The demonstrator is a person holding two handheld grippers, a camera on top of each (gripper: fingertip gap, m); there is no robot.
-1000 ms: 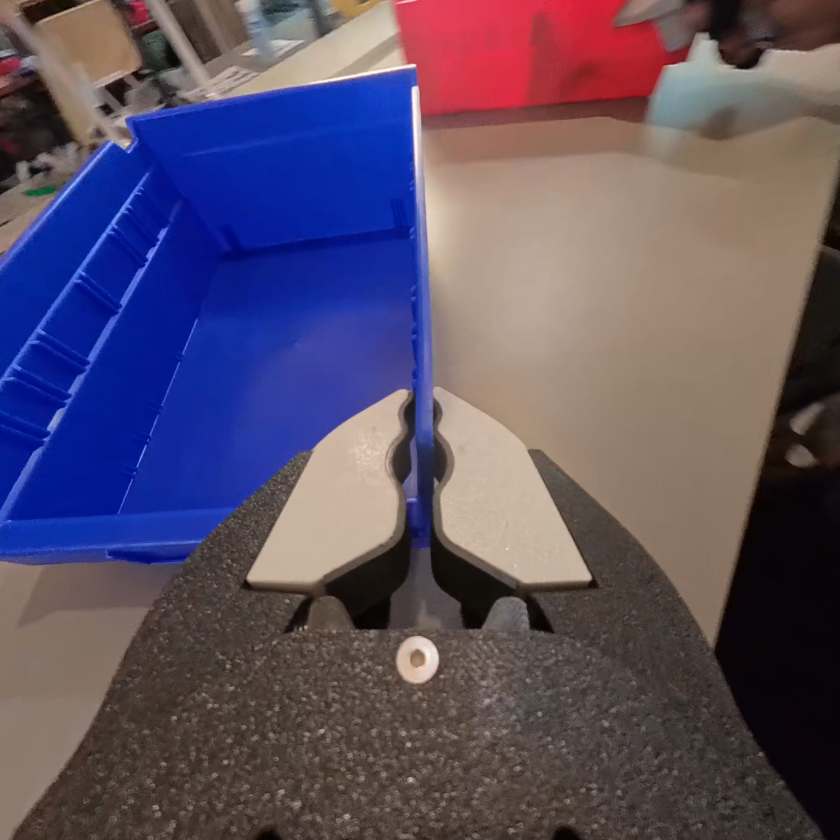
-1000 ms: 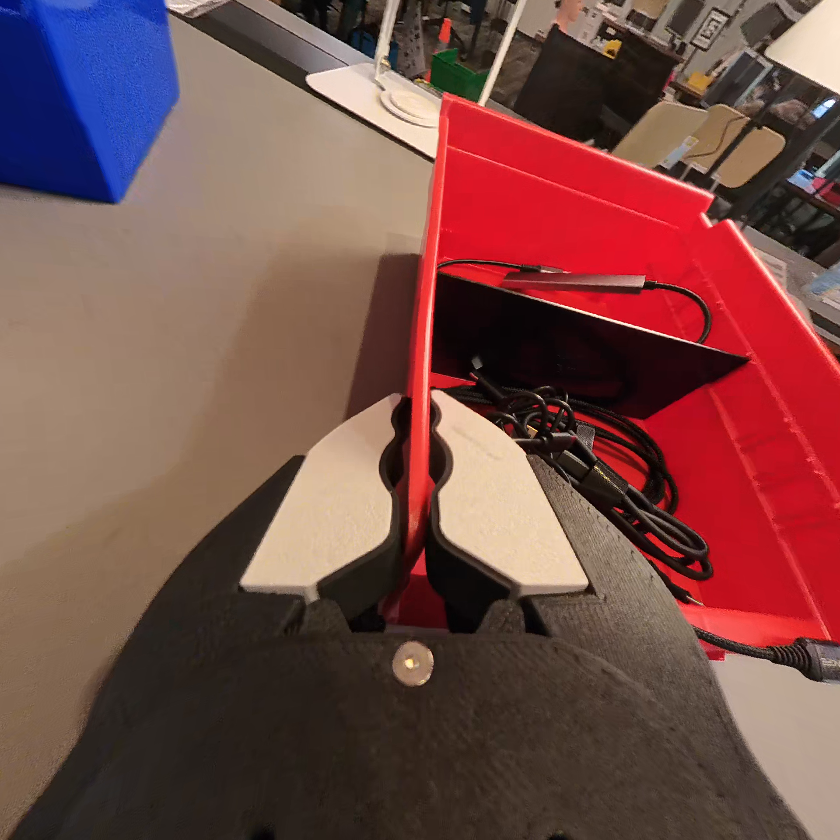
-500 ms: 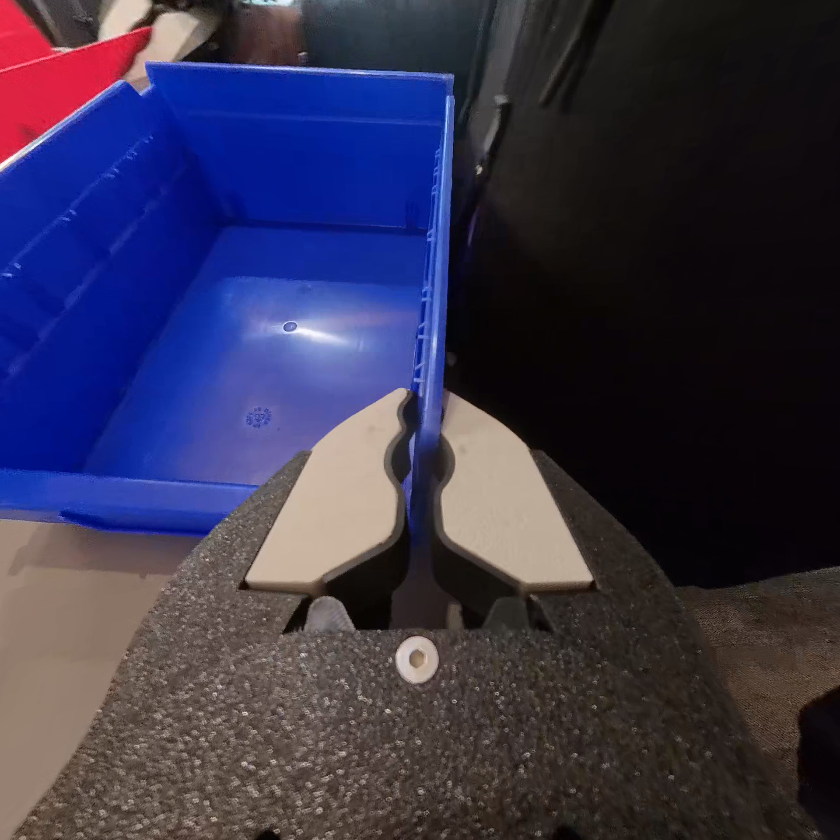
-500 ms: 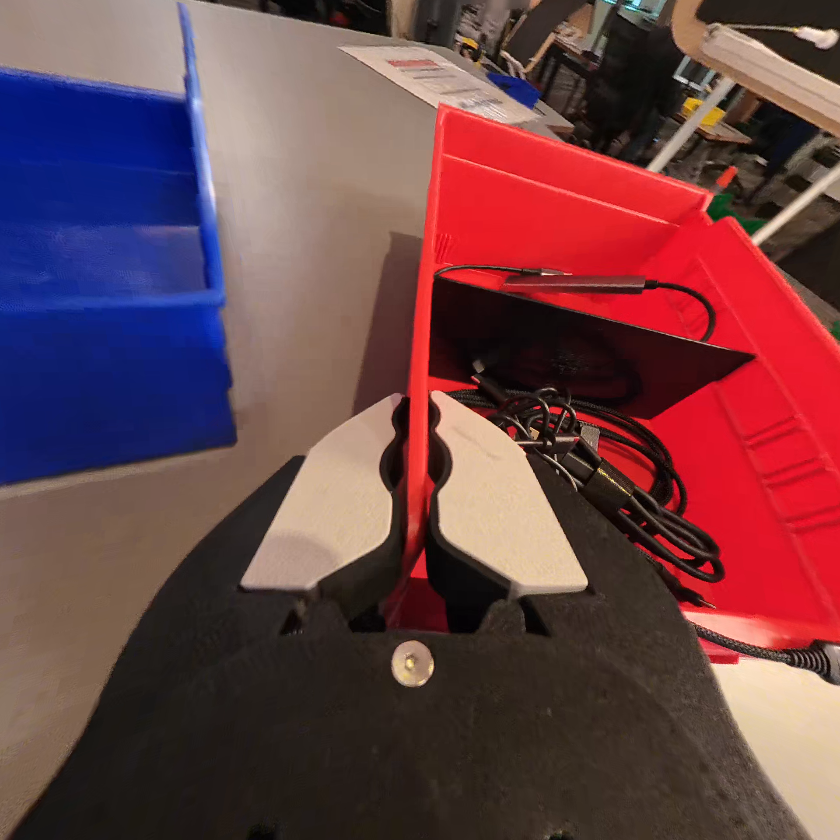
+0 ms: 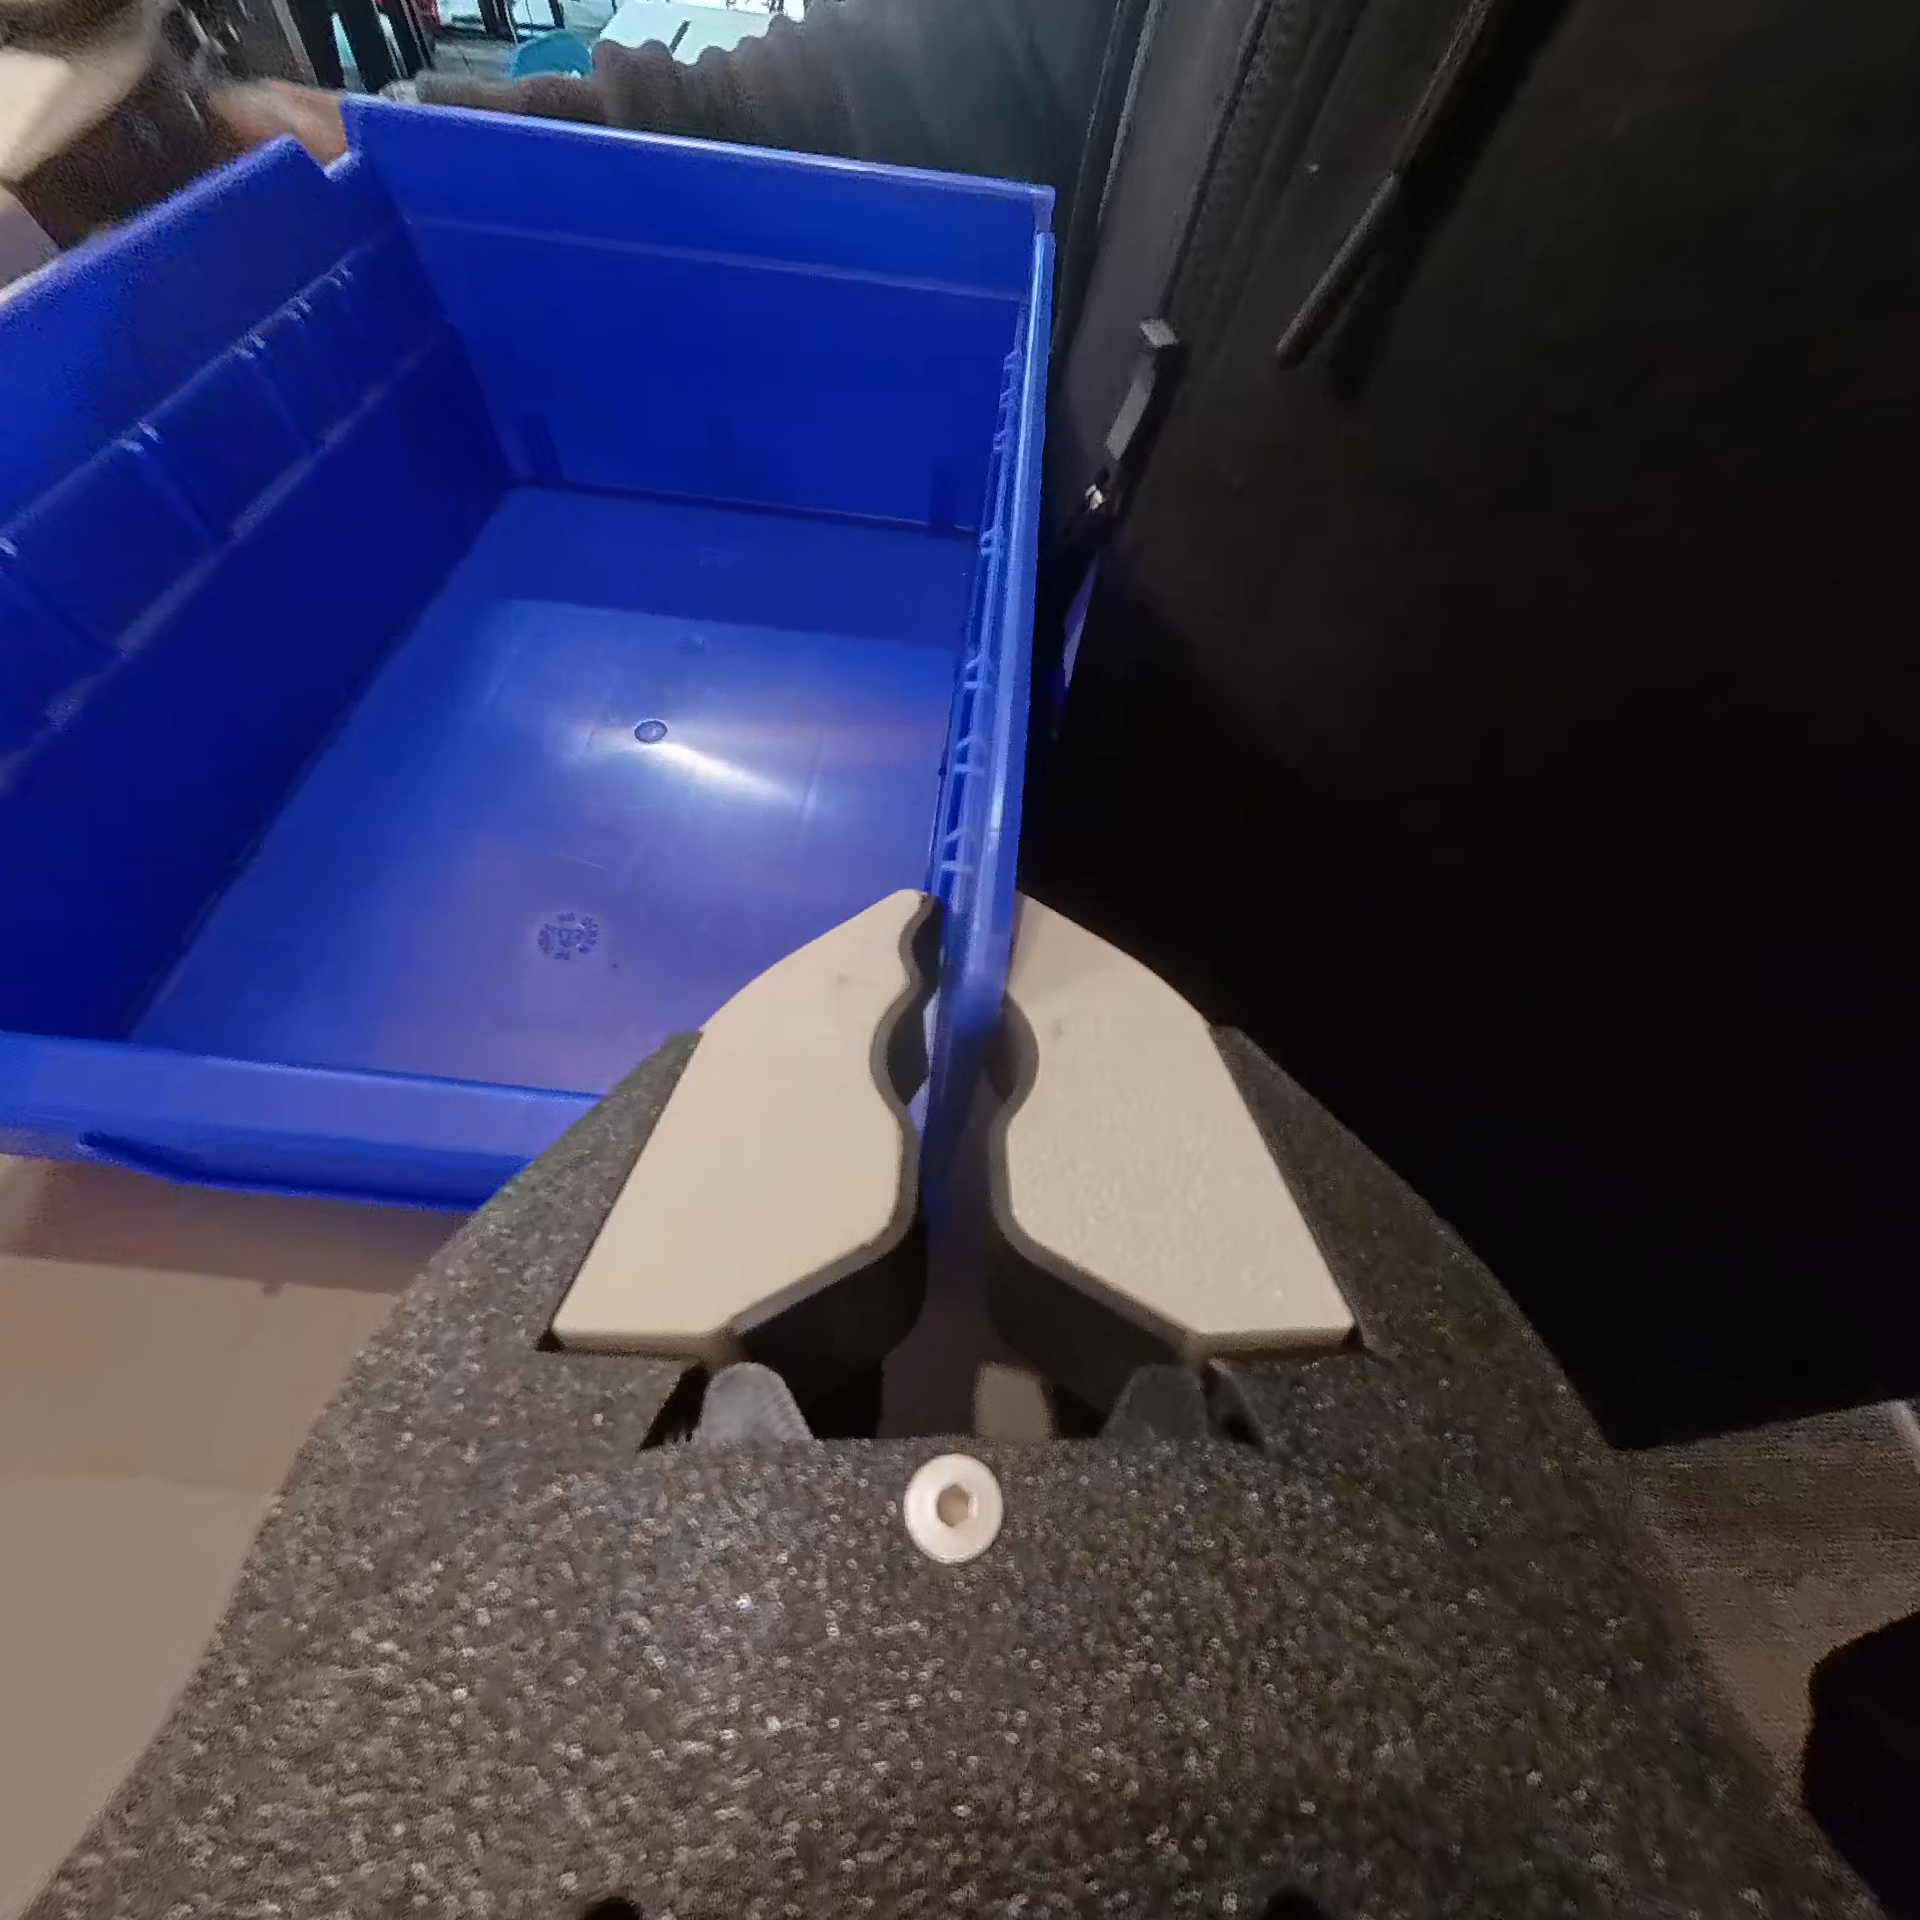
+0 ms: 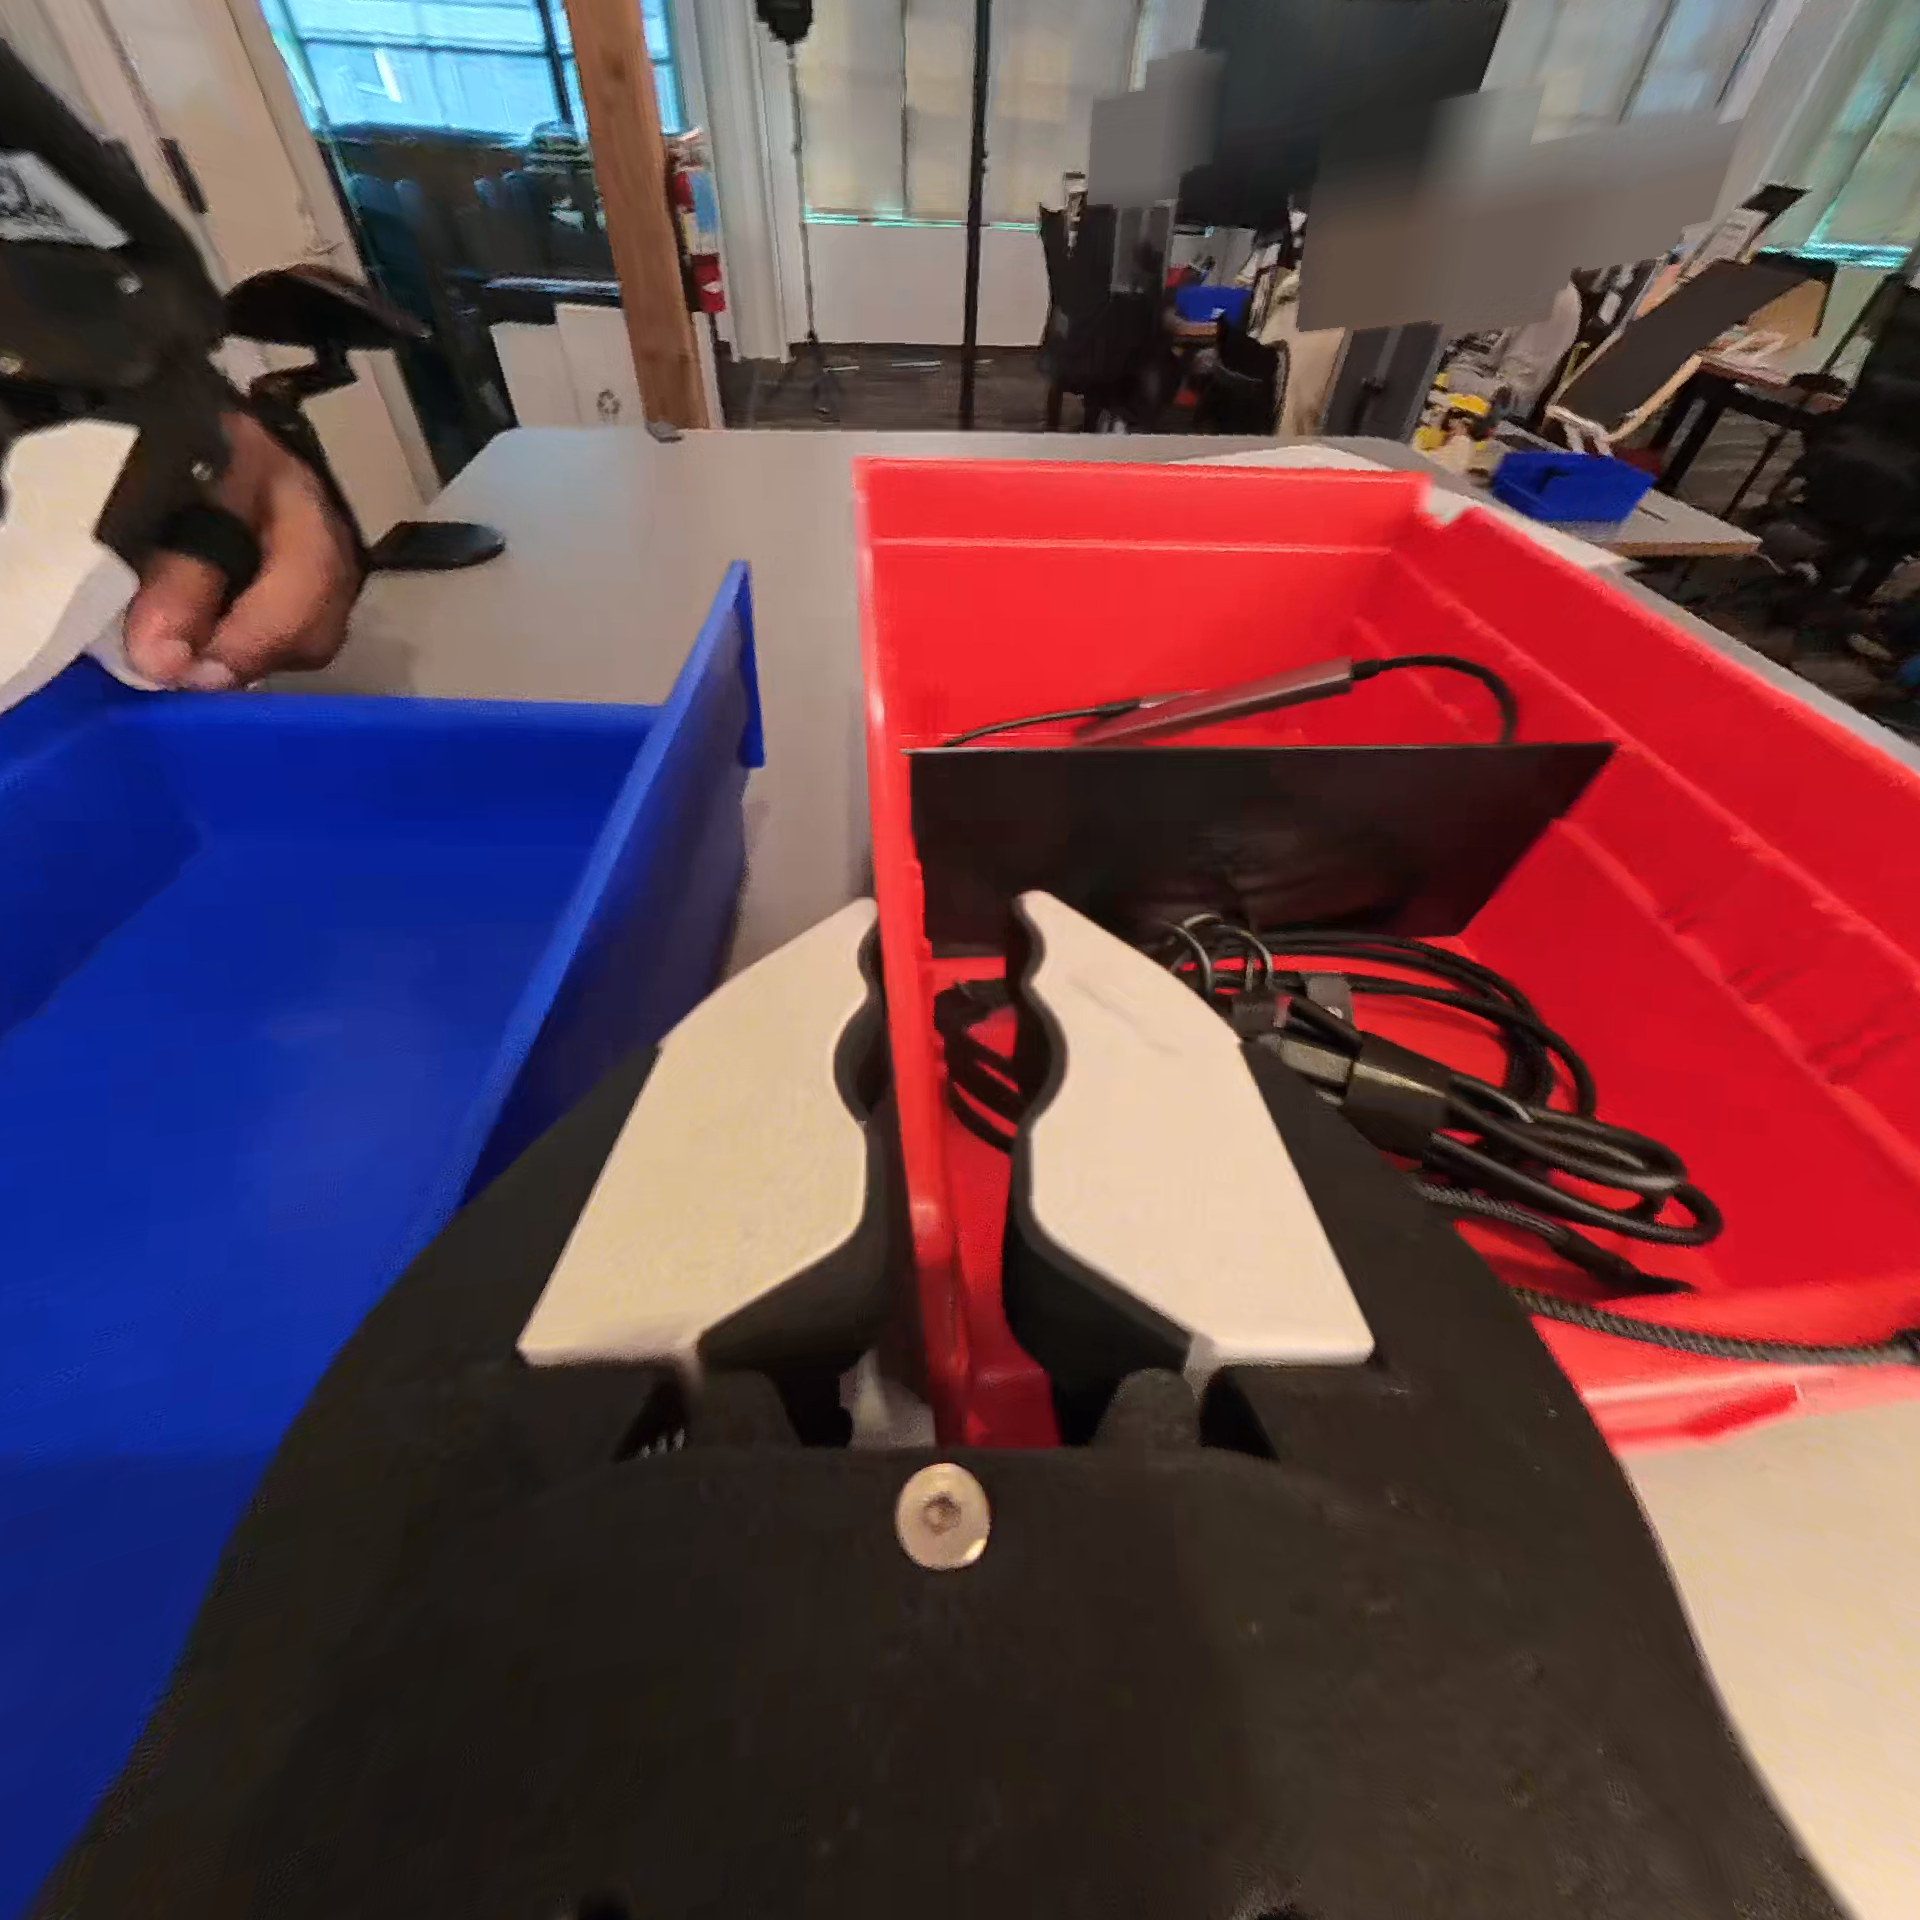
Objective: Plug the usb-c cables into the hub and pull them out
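My left gripper [image 5: 971, 914] is shut on the right wall of an empty blue bin [image 5: 582, 790]. My right gripper [image 6: 945, 914] straddles the left wall of a red bin [image 6: 1143, 582], with its jaws apart. Its left finger is against the wall and its right finger [image 6: 1132, 1091] stands off it inside the bin. In the red bin, a grey hub [image 6: 1236, 701] with a thin cable lies behind a black divider [image 6: 1247, 821]. A tangle of black usb-c cables [image 6: 1455, 1101] lies in front of the divider.
The blue bin [image 6: 312, 935] stands just left of the red bin on the grey table [image 6: 623, 499]. A hand [image 6: 239, 592] holds the other gripper at the blue bin's far left corner. A braided cable [image 6: 1714, 1340] hangs over the red bin's front edge. Dark clothing [image 5: 1455, 623] fills the right of the left wrist view. The gap from one gripper's tips to the other's is roughly 30 cm.
Both bins have been swung round and now stand side by side. My right gripper's jaws have opened off the red wall. My left gripper stays clamped on the blue wall.
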